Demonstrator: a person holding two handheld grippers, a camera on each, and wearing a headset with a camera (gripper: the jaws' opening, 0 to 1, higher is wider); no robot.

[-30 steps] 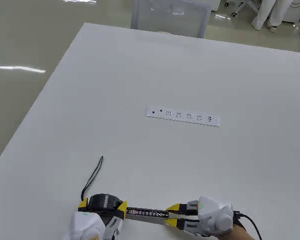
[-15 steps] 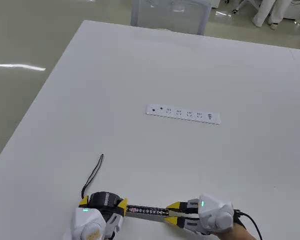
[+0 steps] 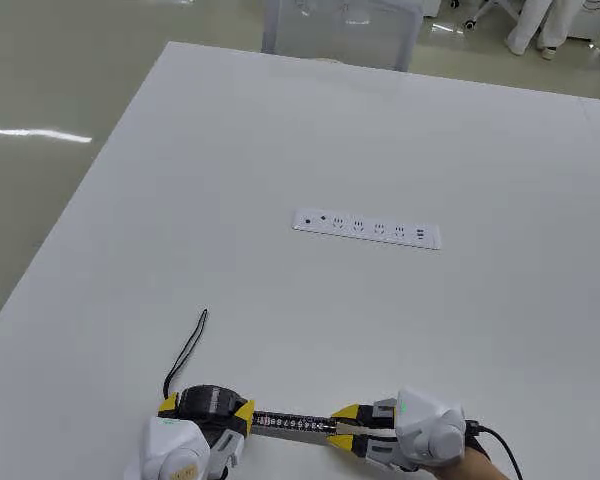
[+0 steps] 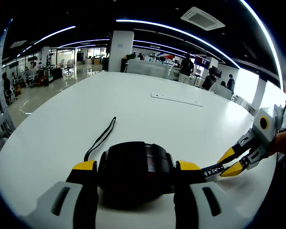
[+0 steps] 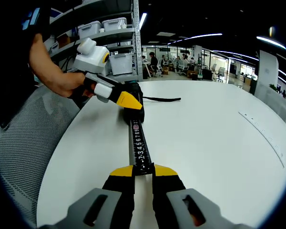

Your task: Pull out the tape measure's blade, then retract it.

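Note:
The black tape measure [image 3: 208,404] rests near the table's front edge, and my left gripper [image 3: 206,417] is shut on its case [image 4: 136,169]. Its wrist strap [image 3: 186,352] trails away across the table [image 4: 101,139]. A short length of blade [image 3: 292,424] with printed numbers runs rightwards out of the case. My right gripper [image 3: 345,428] is shut on the blade's end [image 5: 142,164], with the blade [image 5: 137,142] stretching straight ahead to the case [image 5: 135,107] and the left gripper [image 5: 126,99] held by a hand.
A white power strip [image 3: 366,229] lies at the table's middle [image 4: 175,99]. The white table [image 3: 280,140] reaches far back to a grey chair [image 3: 340,35]. Shelving with bins [image 5: 107,43] and a mesh chair [image 5: 19,148] stand beside the table.
Between the two grippers the stretch of blade has stayed about the same. The head view has shifted slightly.

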